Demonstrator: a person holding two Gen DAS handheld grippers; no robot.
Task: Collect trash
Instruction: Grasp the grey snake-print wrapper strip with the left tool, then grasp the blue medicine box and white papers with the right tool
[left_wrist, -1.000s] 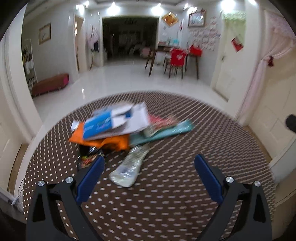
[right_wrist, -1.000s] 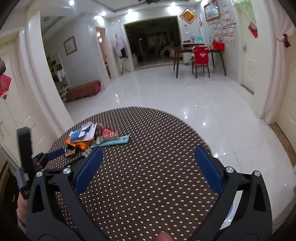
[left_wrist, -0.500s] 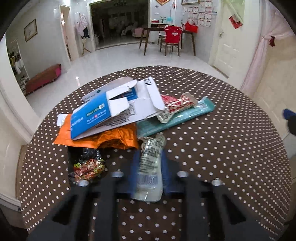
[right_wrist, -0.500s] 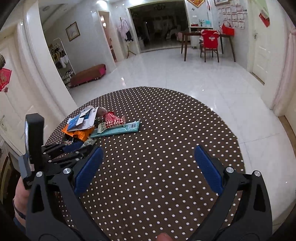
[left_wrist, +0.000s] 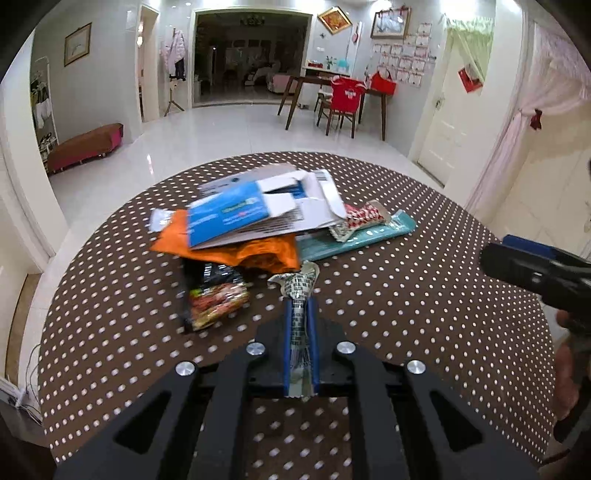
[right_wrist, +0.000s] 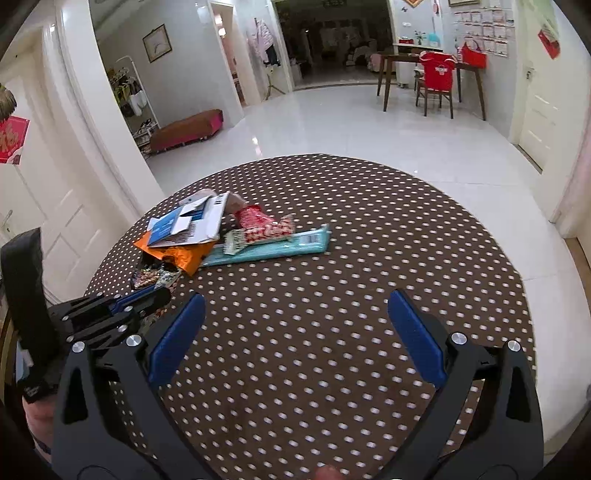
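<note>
My left gripper has just closed and now pinches the clear printed wrapper, which lies just nearer me than the orange wrapper on the counter. I should lift straight up and slowly, so the crinkly film neither slips nor drags the pile. My right gripper hangs spread and empty, well nearer me than that orange wrapper.

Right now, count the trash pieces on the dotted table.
7 visible: clear wrapper in the left tongs; dark snack bag, orange bag, blue-white carton, red wrapper, teal packet, small white scrap. More may lie hidden.
</note>
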